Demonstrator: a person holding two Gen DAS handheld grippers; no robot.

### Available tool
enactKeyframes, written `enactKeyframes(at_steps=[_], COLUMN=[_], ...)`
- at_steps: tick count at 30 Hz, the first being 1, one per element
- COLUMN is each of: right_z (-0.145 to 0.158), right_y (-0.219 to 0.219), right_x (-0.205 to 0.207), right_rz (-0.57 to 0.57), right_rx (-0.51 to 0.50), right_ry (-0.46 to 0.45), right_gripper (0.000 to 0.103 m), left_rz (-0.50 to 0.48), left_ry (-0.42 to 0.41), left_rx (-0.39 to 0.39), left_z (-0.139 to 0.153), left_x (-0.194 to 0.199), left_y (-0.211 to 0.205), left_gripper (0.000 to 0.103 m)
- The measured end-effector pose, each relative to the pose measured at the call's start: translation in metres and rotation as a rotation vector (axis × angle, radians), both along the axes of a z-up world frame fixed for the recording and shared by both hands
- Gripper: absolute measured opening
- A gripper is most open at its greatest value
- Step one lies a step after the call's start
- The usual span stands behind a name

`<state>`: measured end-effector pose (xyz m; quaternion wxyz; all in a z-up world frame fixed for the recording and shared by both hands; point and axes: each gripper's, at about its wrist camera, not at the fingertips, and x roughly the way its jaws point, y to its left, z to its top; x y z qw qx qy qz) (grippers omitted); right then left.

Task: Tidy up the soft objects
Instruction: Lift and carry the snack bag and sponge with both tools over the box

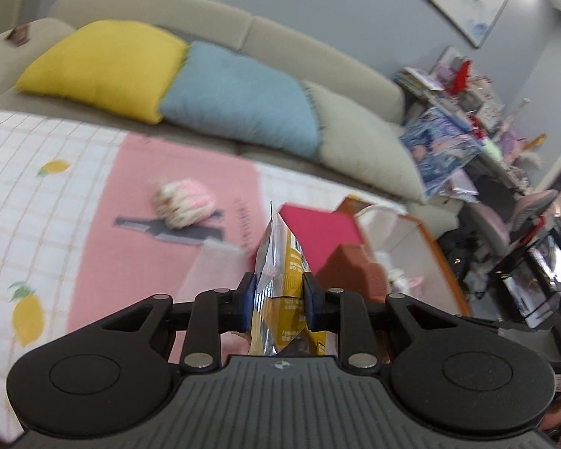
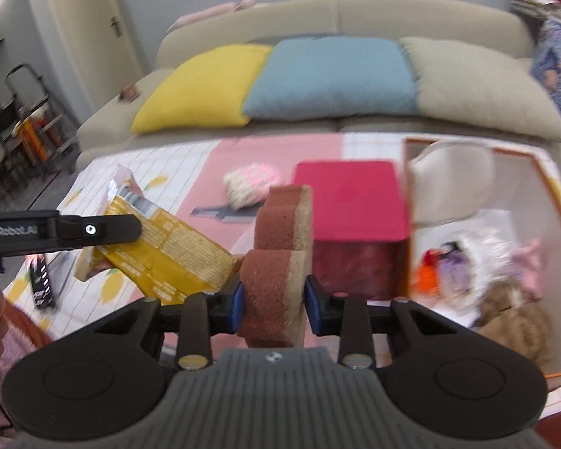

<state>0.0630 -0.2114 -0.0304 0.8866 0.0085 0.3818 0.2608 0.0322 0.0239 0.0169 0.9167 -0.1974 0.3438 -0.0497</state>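
Observation:
My left gripper [image 1: 278,293] is shut on a yellow and silver snack bag [image 1: 280,262], held above the table. The bag also shows in the right wrist view [image 2: 164,250], under the left gripper's finger [image 2: 93,229]. My right gripper [image 2: 275,299] is shut on a brown sponge [image 2: 280,254] with a tan edge, held upright. The sponge also shows in the left wrist view [image 1: 355,269]. A pink and white fluffy ball [image 2: 250,183] lies on the pink mat further back, and shows in the left wrist view [image 1: 185,202].
A red box [image 2: 349,202] stands behind the sponge. A white bin with an orange rim [image 2: 535,164] at the right holds several soft toys [image 2: 505,284]. A sofa [image 2: 430,11] with yellow [image 2: 202,89], blue [image 2: 333,75] and beige [image 2: 478,86] cushions lies behind the table.

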Motion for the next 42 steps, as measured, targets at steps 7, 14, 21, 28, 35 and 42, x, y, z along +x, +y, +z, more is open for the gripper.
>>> enactKeyframes(at_steps=[7, 14, 21, 28, 35, 42], right_z=[0.023, 0.038, 0.037, 0.029, 0.003, -0.03], right_y=[-0.039, -0.091, -0.134, -0.157, -0.158, -0.151], right_x=[0.011, 0.029, 0.053, 0.08, 0.114, 0.147], right_rz=[-0.108, -0.234, -0.31, -0.334, -0.314, -0.269], right_rx=[-0.003, -0.052, -0.101, -0.115, -0.141, -0.265], right_ry=[-0.081, -0.157, -0.165, -0.154, -0.089, -0.055], right_gripper=[0.031, 0.031, 0.031, 0.031, 0.031, 0.031], left_rz=[-0.094, -0.201, -0.315, -0.388, -0.422, -0.481], left_ry=[-0.07, -0.106, -0.118, -0.085, -0.03, -0.015], left_rx=[0.018, 0.077, 0.148, 0.185, 0.254, 0.398], left_z=[0.02, 0.029, 0.03, 0.022, 0.006, -0.018], left_x=[0.036, 0.069, 0.101, 0.14, 0.18, 0.202], left_y=[-0.04, -0.087, -0.135, -0.159, -0.178, -0.207], left_gripper=[0.028, 0.028, 0.027, 0.027, 0.027, 0.027])
